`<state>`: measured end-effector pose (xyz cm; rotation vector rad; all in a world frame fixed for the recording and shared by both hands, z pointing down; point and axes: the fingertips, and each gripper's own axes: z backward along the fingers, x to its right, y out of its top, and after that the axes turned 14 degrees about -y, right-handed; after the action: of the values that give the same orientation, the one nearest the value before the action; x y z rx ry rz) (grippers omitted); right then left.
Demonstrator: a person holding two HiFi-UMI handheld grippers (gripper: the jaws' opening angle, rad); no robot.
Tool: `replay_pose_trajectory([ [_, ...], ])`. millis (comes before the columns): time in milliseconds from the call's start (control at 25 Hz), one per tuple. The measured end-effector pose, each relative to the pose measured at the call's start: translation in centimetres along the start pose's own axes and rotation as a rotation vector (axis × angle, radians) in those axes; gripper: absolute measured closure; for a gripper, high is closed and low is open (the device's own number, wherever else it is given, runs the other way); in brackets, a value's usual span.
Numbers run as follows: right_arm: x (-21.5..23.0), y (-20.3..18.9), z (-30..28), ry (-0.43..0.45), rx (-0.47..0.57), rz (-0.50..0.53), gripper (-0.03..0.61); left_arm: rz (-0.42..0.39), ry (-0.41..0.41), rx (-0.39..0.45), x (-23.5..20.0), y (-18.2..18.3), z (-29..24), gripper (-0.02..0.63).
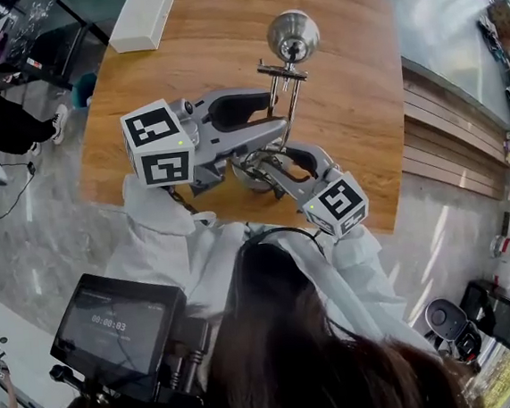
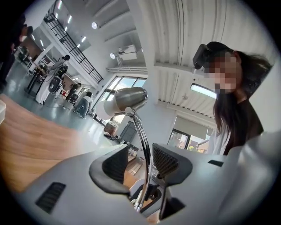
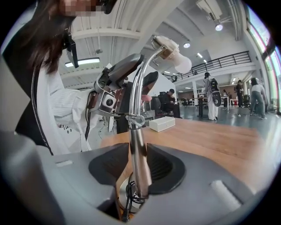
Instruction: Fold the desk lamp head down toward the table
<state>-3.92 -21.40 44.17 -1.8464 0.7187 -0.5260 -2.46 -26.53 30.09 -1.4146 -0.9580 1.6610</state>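
Observation:
A chrome desk lamp stands on the wooden table (image 1: pixel 350 73). Its round head (image 1: pixel 293 35) is at the top of thin twin rods (image 1: pixel 284 88). My left gripper (image 1: pixel 273 109) reaches in from the left at mid height, open, with the rods (image 2: pixel 142 140) running up between its pads without touching them. In that view the head (image 2: pixel 127 99) points left, roughly level. My right gripper (image 1: pixel 273 163) is low by the base, open, with the lower post (image 3: pixel 138 162) between its pads (image 3: pixel 160 167). The head (image 3: pixel 173 52) shows above it.
A white box (image 1: pixel 141 17) lies at the table's far left corner, also visible behind the lamp as the box (image 3: pixel 161 124). The table's near edge runs just under my grippers. Grey floor surrounds the table, with people and desks far off.

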Motion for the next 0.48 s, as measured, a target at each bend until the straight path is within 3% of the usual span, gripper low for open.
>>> replay_pose_trajectory([
  [240, 0.3, 0.0, 0.1, -0.001, 0.001, 0.001, 0.465, 0.025, -0.044, -0.006, -0.2, 0.1, -2.0, 0.451],
  [400, 0.2, -0.1, 0.1, 0.01, -0.008, 0.03, 0.468, 0.067, -0.132, 0.0, 0.7, 0.0, -2.4, 0.559],
  [480, 0.2, 0.0, 0.1, 0.018, -0.005, 0.033, 0.468, 0.101, -0.168, -0.006, 0.9, 0.0, -2.5, 0.581],
])
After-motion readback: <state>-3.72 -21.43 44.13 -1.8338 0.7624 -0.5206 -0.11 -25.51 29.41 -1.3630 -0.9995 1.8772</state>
